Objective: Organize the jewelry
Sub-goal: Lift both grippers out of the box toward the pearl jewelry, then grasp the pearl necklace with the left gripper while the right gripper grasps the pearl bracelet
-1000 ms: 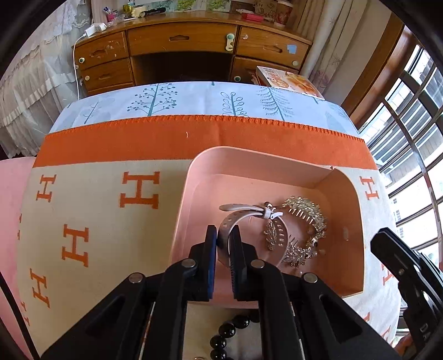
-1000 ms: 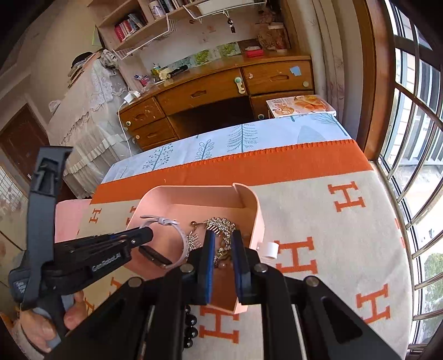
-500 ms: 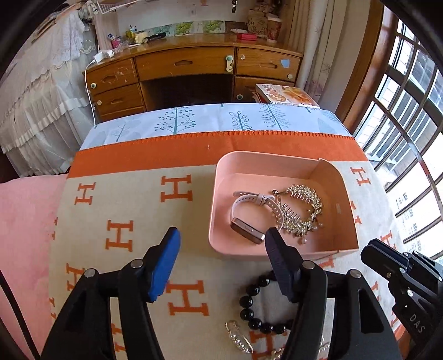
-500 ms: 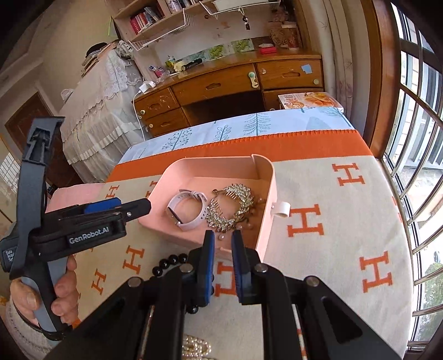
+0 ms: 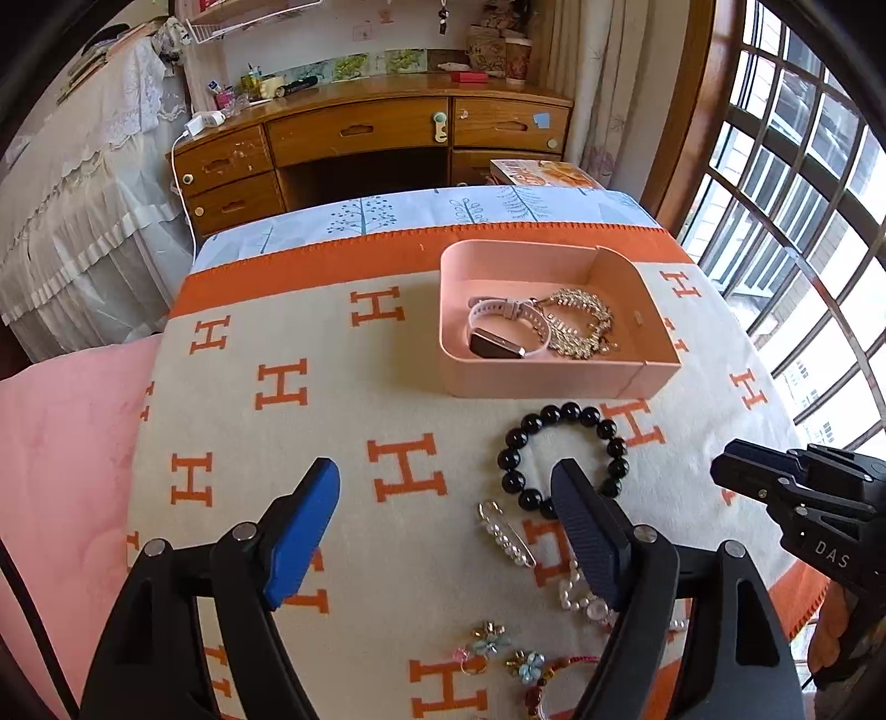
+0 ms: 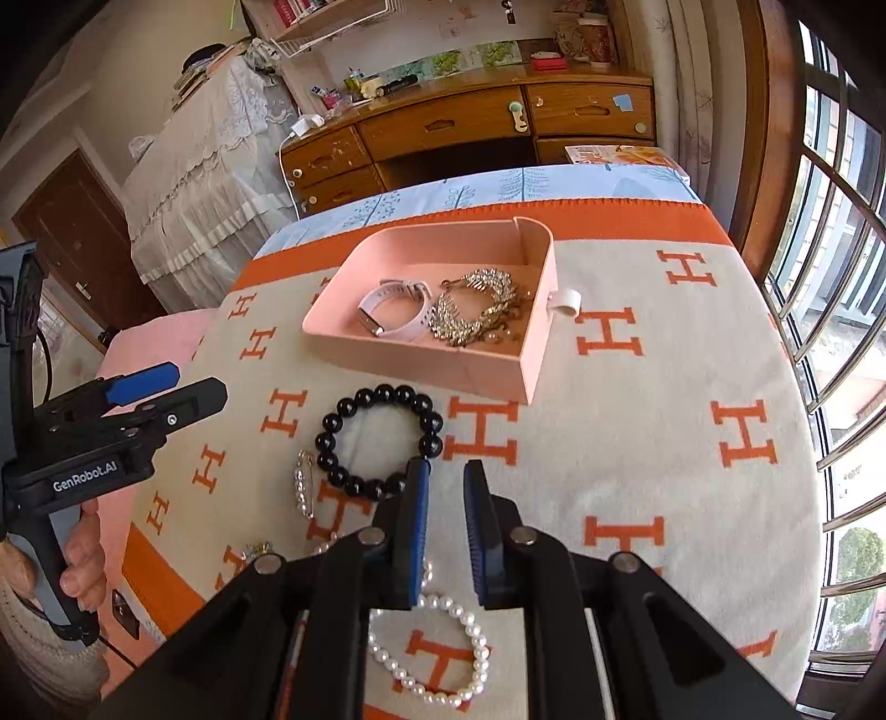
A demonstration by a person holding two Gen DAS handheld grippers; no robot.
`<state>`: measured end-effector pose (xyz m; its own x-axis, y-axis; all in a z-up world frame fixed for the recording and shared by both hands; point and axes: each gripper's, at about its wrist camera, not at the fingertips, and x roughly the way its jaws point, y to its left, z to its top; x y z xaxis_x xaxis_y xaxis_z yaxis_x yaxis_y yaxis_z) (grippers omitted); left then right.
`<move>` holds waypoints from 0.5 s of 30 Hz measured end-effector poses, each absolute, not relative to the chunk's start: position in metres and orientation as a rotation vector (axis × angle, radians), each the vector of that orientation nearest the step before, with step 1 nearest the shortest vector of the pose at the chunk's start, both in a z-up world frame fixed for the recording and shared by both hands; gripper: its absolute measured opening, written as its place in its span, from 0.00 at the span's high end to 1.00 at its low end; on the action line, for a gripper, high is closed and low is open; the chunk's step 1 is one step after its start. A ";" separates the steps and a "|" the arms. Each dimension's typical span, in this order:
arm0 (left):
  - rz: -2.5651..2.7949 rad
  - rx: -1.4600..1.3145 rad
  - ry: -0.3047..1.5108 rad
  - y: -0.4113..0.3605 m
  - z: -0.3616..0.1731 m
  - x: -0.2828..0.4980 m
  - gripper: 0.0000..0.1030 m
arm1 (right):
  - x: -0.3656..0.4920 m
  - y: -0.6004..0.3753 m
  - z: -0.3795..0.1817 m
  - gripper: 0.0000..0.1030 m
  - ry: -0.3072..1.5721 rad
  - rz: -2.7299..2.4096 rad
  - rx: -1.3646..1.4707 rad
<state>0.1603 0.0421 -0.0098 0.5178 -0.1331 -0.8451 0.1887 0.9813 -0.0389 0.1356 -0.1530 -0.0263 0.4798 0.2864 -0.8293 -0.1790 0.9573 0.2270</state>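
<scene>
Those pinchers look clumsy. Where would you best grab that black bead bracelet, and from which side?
Probably from above, across one stretch of the ring. The black bead bracelet lies flat on the blanket as an open loop, so one finger can drop inside it, the other outside. Its near side is closest to the right gripper, whose empty jaws are opening.

This is a bedroom in a home. A bed with an orange and cream blanket (image 5: pixel 310 354) fills the middle. A wooden desk (image 5: pixel 376 138) with drawers stands by the wall. A shelf of books (image 6: pixel 310 11) hangs above it. Curtains (image 5: pixel 603 88) hang beside a big window (image 5: pixel 803 194).
</scene>
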 end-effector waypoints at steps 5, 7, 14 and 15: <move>-0.253 0.096 1.039 0.034 -0.019 0.138 0.25 | 0.118 -0.153 -0.037 0.55 1.069 0.294 0.052; -0.285 0.115 1.048 0.028 -0.024 0.131 0.25 | 0.113 -0.153 -0.044 0.55 1.099 0.291 0.026; -0.394 0.169 1.089 0.004 -0.047 0.110 0.18 | 0.099 -0.146 -0.072 0.55 1.172 0.299 -0.092; -0.408 0.183 1.091 0.001 -0.050 0.109 0.18 | 0.099 -0.144 -0.075 0.55 1.181 0.303 -0.110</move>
